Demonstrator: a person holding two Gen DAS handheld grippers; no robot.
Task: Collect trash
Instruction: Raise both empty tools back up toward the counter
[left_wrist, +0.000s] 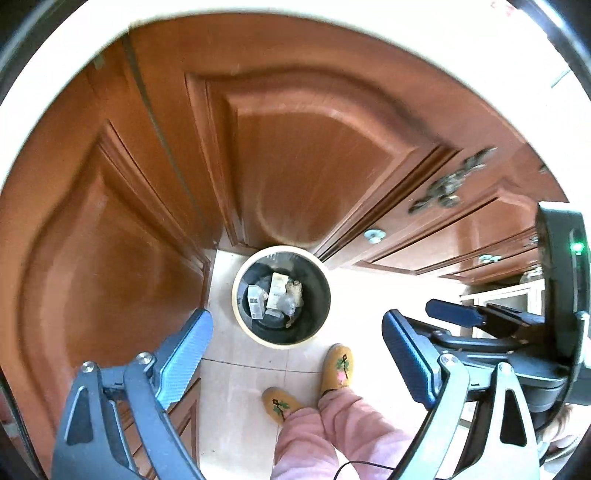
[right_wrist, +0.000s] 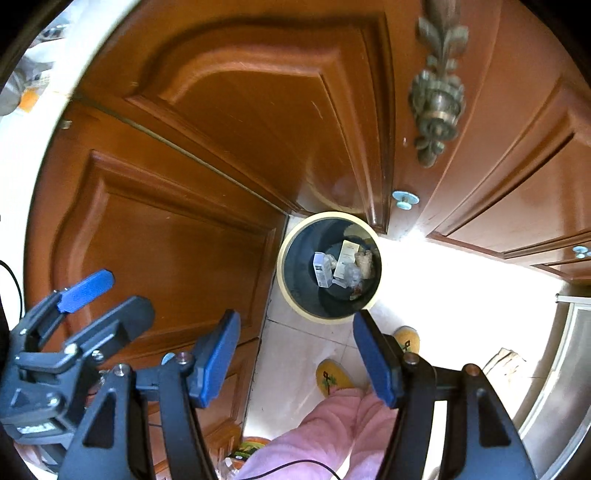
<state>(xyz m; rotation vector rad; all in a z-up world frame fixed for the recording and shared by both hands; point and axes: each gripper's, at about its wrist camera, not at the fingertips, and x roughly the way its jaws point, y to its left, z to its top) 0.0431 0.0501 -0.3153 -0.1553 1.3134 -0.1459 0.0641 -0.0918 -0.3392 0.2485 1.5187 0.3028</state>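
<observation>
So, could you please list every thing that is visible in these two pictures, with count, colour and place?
trash bin: one, cream rim, dark inside, on the floor in the cabinet corner
small cartons: two, white, inside the bin
crumpled scraps: a few, beige and clear, beside the cartons in the bin
cabinet doors: several, reddish-brown wood, around the bin
ornate handle: one, dark bronze, on the cabinet right of the bin
round knobs: a few, pale blue, on the lower cabinet fronts
floor tiles: pale cream, below
slippers: two, yellow with flowers, near the bin
trouser legs: pink, bottom edge
left claw: blue pads, open, empty
right claw: blue pads, open, empty
</observation>
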